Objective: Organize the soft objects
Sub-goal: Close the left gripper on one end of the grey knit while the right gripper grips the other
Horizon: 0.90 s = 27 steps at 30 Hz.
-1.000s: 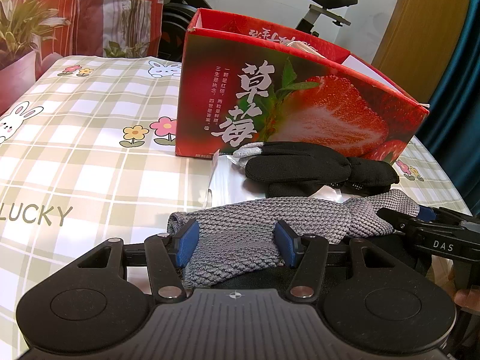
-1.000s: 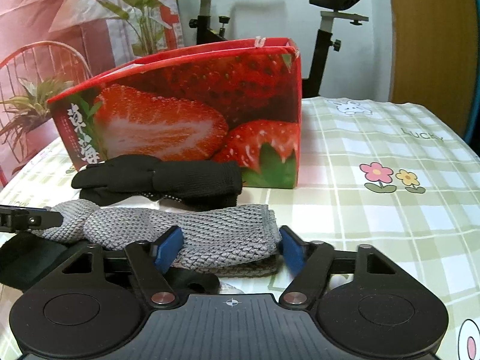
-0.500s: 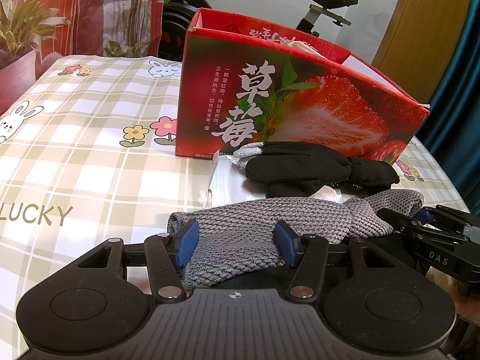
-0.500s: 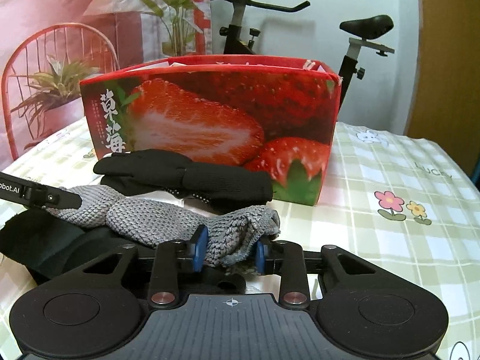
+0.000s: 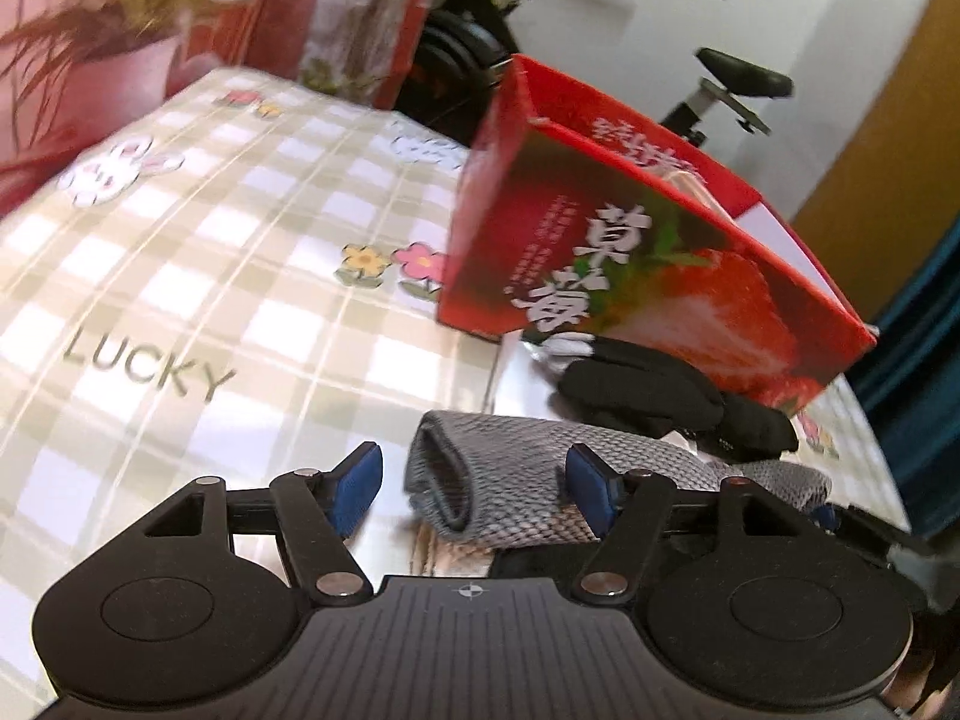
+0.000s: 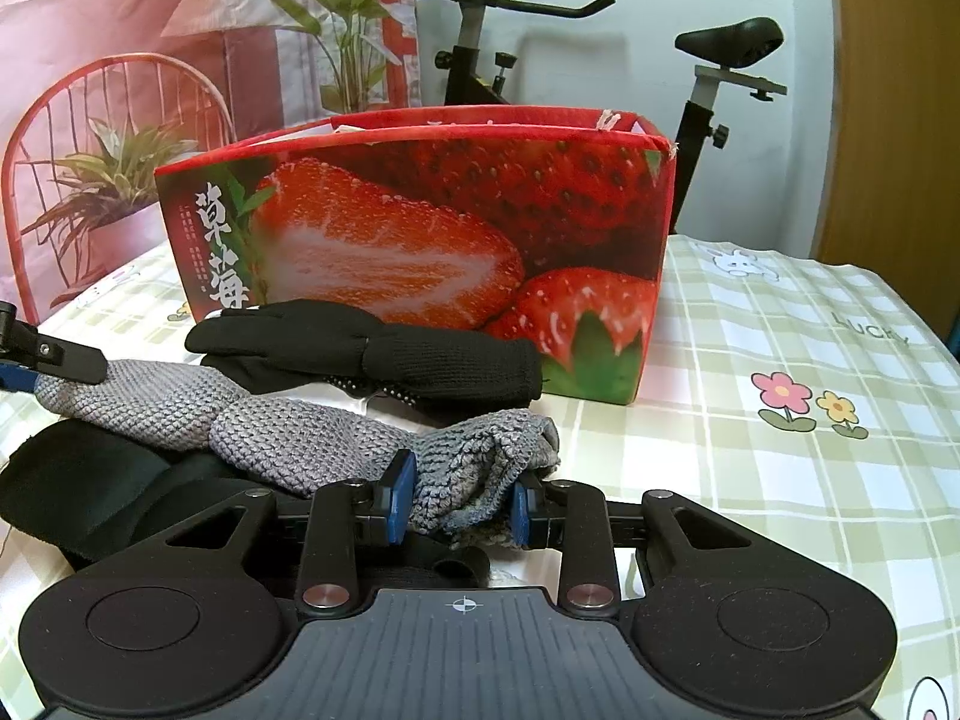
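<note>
A long grey knit piece lies across the checked tablecloth in front of a red strawberry box. My left gripper has its jaws opening. The folded end of the knit piece lies between them, nearer the right pad, and the left pad stands free of it. My right gripper is shut on the other, bunched end. A pair of black gloves rests between the knit piece and the box. One left finger shows at the far left of the right wrist view.
A black soft item lies under the knit piece, near my right gripper. A shiny white bag sits beneath the gloves. An exercise bike, a potted plant and a red chair stand beyond the table.
My right gripper closed onto the grey piece's end and bunched it. My left gripper spread its jaws off the other end, rolled and shifted to the left.
</note>
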Available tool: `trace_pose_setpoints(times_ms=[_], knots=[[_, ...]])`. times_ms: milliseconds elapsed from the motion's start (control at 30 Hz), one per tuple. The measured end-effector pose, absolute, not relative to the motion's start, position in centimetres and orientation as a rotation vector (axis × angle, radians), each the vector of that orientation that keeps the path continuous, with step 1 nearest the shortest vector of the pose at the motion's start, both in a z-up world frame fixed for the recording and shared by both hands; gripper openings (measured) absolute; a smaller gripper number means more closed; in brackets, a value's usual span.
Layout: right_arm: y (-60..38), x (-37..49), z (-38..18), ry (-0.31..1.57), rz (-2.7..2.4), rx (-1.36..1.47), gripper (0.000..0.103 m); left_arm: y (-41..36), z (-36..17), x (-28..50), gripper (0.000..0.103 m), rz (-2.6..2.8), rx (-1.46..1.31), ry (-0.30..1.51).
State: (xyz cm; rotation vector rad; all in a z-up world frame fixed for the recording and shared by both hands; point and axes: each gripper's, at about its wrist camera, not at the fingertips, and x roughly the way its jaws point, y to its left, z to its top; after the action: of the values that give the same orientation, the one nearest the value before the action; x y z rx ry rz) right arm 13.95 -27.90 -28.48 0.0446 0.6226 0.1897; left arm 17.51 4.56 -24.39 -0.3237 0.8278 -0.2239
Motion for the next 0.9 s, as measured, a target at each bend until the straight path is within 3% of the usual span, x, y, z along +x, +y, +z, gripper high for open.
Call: trace_pose_setpoints(times_ms=[533, 667, 800, 900], knots=[[-27.9, 14.0, -28.5, 0.624, 0.190, 0.046, 0.029, 3.8, -26.0, 18.2, 0.070, -0.256, -0.379, 0.873], [-27.9, 14.0, -28.5, 0.625, 0.189, 0.049, 0.029, 3.6, -26.0, 18.2, 0.056, -0.271, -0.379, 0.867], [-27.9, 14.0, -28.3, 0.631, 0.190, 0.057, 0.029, 3.8, -25.0, 17.9, 0.033, -0.292, -0.352, 0.818], [-28.5, 13.8, -27.5, 0.632, 0.200, 0.094, 0.024, 3.6, -23.7, 17.5, 0.027, -0.325, -0.306, 0.764]])
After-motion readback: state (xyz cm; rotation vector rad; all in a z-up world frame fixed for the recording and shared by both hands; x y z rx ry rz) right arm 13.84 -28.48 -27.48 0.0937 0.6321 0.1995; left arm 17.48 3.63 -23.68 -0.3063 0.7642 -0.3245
